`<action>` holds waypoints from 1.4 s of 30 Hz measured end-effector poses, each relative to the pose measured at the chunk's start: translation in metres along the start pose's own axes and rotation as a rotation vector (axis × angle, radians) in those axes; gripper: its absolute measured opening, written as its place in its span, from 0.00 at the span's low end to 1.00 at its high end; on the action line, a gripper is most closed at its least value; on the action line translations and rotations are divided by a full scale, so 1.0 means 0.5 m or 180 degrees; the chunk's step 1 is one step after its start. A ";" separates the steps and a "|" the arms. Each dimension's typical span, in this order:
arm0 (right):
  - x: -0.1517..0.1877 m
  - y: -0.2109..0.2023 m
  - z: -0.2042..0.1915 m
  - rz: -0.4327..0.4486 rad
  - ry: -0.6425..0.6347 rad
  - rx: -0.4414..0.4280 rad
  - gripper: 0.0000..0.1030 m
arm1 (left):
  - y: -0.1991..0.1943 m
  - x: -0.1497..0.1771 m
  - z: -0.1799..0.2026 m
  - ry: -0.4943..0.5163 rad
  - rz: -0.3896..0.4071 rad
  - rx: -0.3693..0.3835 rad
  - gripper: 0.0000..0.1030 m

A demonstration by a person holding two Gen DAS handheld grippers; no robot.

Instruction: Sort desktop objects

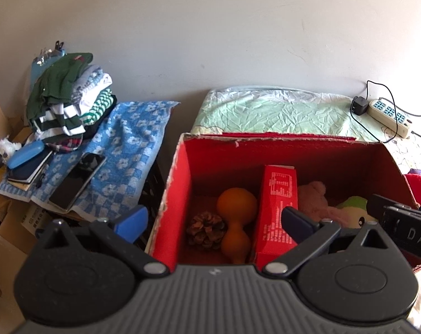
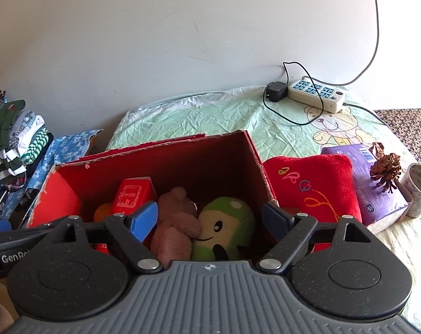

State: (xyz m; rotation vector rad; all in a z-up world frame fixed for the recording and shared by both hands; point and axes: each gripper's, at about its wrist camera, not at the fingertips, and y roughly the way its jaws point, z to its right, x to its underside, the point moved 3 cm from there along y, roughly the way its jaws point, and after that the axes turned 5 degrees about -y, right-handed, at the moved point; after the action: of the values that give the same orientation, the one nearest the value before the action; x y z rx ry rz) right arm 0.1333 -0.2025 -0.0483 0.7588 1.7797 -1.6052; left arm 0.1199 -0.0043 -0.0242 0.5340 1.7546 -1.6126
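From the left wrist, the left gripper [image 1: 214,222] hangs with jaws wide and empty; below them the red box [image 1: 180,183] holds a pine cone [image 1: 206,231], orange toy [image 1: 236,217] and red carton [image 1: 278,211]. From the right wrist, the right gripper [image 2: 210,220] is likewise spread and empty above 2 plush toys [image 2: 205,228]; right of its jaws a red cushion [image 2: 313,189], purple pack [image 2: 377,192], second pine cone [image 2: 386,171] and tape roll [image 2: 419,192] lie on the table, seemingly unsorted.

The box [image 2: 259,164] is red inside and outside. In it lie an orange dumbbell-shaped toy [image 1: 236,222], a brown pine cone [image 1: 205,230], a red carton [image 1: 277,211] with white print, a pink plush [image 2: 174,222] and a green plush [image 2: 224,228] with a pale yellow face and black eyes. The sheet [image 2: 210,117] is pale green with a yellow bear drawing. The cushion [image 2: 313,186] is red with coloured embroidery; the packet [image 2: 377,194] beside it is purple. The towel [image 1: 121,150] has a blue and white check with white flowers. The fingers [image 2: 143,220] are blue.
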 end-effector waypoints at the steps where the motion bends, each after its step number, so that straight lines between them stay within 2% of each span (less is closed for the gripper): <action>1: 0.000 0.003 0.000 -0.0007 -0.0009 0.0010 0.82 | 0.003 0.001 0.000 -0.0004 -0.0018 0.0003 0.99; 10: 0.003 0.017 -0.015 -0.0085 -0.0132 -0.0010 0.82 | 0.011 0.004 -0.002 -0.0019 -0.0076 -0.0002 0.99; 24: 0.002 0.010 -0.015 -0.0061 -0.0134 -0.0010 0.82 | 0.015 0.011 -0.009 -0.0057 -0.0139 0.0023 0.99; 42: 0.003 0.011 -0.010 -0.0078 -0.0138 0.0039 0.82 | 0.012 0.009 -0.006 0.0028 -0.0063 0.0066 0.99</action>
State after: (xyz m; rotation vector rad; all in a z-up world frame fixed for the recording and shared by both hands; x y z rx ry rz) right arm 0.1361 -0.1971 -0.0528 0.7053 1.7562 -1.6376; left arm 0.1206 -0.0011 -0.0316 0.5357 1.7564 -1.6462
